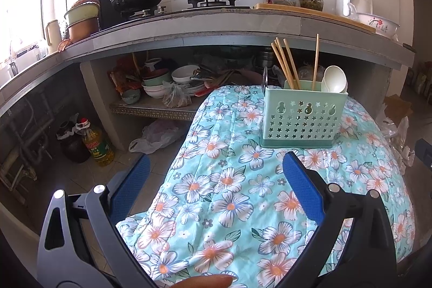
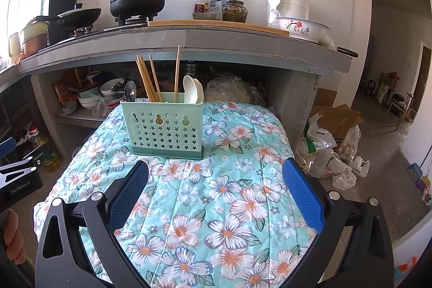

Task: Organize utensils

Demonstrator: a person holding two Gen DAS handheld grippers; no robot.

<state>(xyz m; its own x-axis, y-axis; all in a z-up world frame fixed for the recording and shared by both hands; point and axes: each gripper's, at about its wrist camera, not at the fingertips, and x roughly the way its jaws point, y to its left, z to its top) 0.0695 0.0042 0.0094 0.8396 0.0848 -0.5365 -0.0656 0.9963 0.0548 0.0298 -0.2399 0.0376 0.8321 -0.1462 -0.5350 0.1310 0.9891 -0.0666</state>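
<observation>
Left gripper [image 1: 216, 174] and right gripper [image 2: 216, 180]: fingers spread, empty, over floral cloth [image 2: 216, 207] | holder [image 2: 164, 126] upright ahead, keeping chopsticks [image 2: 147, 80], spoons [image 2: 193, 89] | advice: approach squarely, avoid tipping holder

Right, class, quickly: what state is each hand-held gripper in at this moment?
Left hand-held gripper: open, holding nothing.
Right hand-held gripper: open, holding nothing.

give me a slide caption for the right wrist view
Open right gripper hovers over the floral cloth, facing a green utensil caddy holding chopsticks and white spoons.
</observation>
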